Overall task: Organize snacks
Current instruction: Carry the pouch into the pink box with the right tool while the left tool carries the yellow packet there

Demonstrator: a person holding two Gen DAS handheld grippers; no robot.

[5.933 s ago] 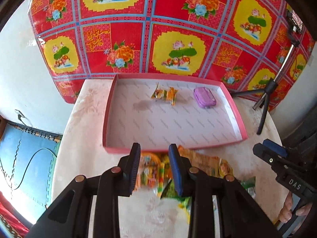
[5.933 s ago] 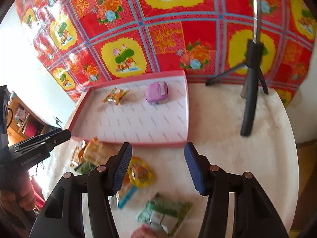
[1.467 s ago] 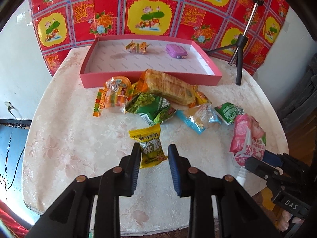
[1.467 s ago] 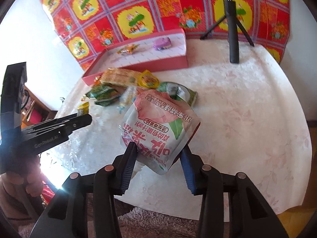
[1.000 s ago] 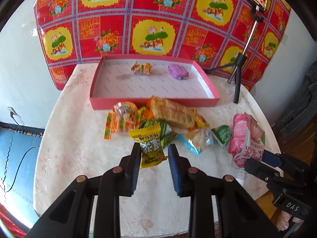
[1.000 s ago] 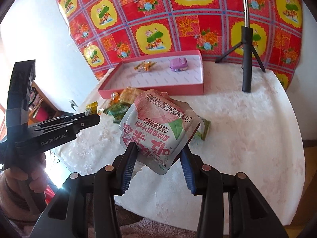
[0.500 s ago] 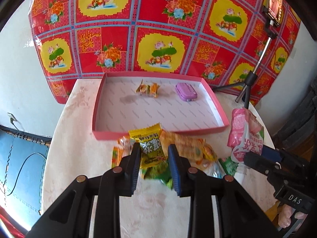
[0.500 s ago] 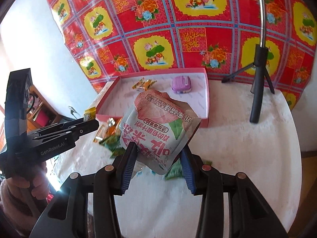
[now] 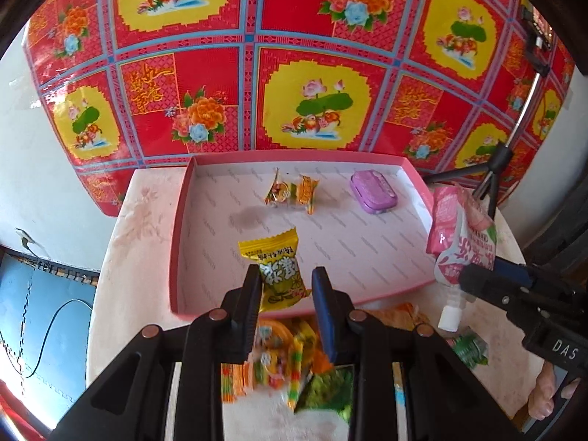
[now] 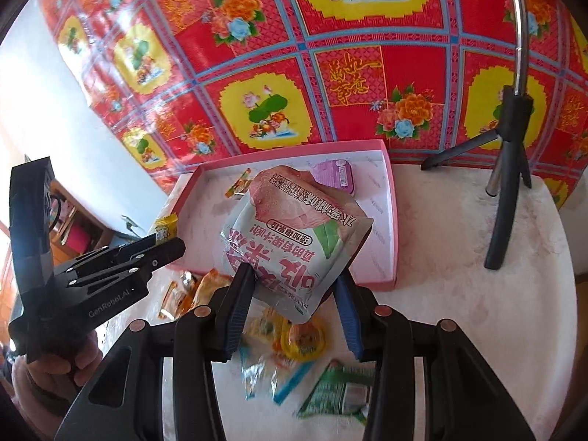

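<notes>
My left gripper (image 9: 286, 286) is shut on a small yellow snack packet (image 9: 276, 268) and holds it over the near edge of the pink tray (image 9: 176, 242). In the tray lie an orange candy wrapper (image 9: 292, 193) and a purple tin (image 9: 373, 192). My right gripper (image 10: 294, 286) is shut on a pink and white peach drink pouch (image 10: 294, 235), lifted above the tray's (image 10: 391, 220) near right part. The pouch (image 9: 461, 235) also shows at the right of the left wrist view, its white cap hanging down. The left gripper (image 10: 161, 246) appears at the left of the right wrist view.
Several loose snack packets (image 10: 294, 345) lie on the white table (image 10: 477, 312) in front of the tray. A black tripod (image 10: 509, 183) stands on the table's far right. A red and yellow flowered cloth (image 9: 294, 73) hangs behind. A hand (image 10: 55, 375) grips the left tool.
Both grippers moved forward toward the tray with their packets. The yellow packet now hangs over the tray's near edge, and the loose snack pile has slid under the fingers.
</notes>
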